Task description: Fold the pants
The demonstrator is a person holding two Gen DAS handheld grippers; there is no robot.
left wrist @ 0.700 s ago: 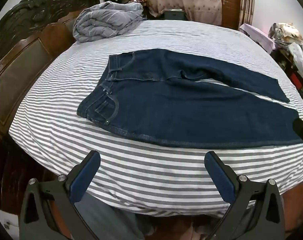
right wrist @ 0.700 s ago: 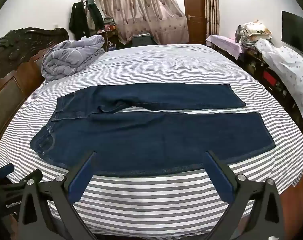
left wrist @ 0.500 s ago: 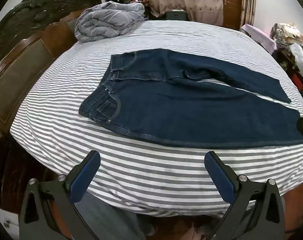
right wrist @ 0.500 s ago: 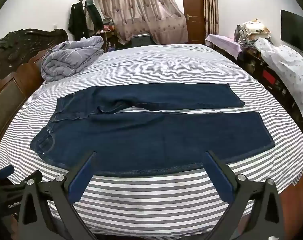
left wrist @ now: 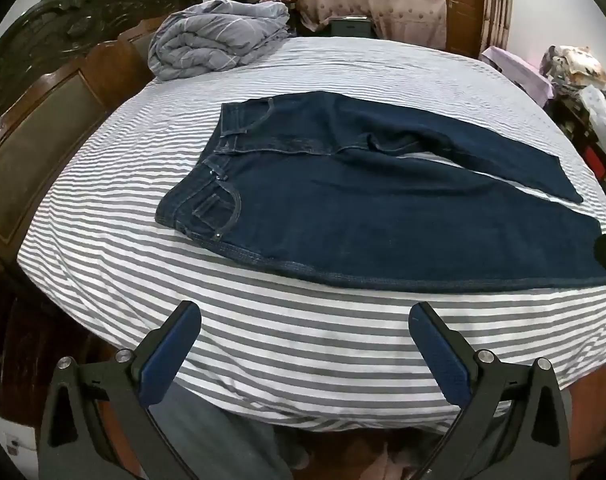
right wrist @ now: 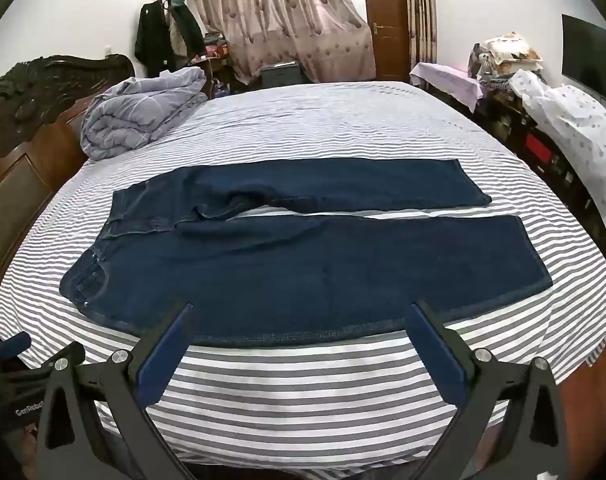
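Note:
Dark blue jeans [left wrist: 383, 220] [right wrist: 303, 264] lie flat on a grey-and-white striped bed [left wrist: 263, 340] [right wrist: 323, 400], waistband to the left, both legs stretched to the right with a narrow gap between them. My left gripper [left wrist: 305, 320] hovers open over the bed's near edge, short of the waistband end, nothing between its blue pads. My right gripper [right wrist: 301, 318] is open too, its fingertips over the near leg's lower hem edge, apart from the cloth. The left gripper's tip [right wrist: 13, 344] shows at the lower left of the right wrist view.
A rolled grey quilt [left wrist: 219, 44] [right wrist: 143, 116] lies at the bed's far left by the dark wooden headboard [left wrist: 43, 112]. Cluttered furniture with bedding [right wrist: 543, 92] lines the right side. Curtains and a brown door [right wrist: 385, 20] stand beyond the bed.
Both views have shifted slightly: the jeans sit a little lower and nearer in the left wrist view, as both grippers eased toward the bed. Jaws stay wide.

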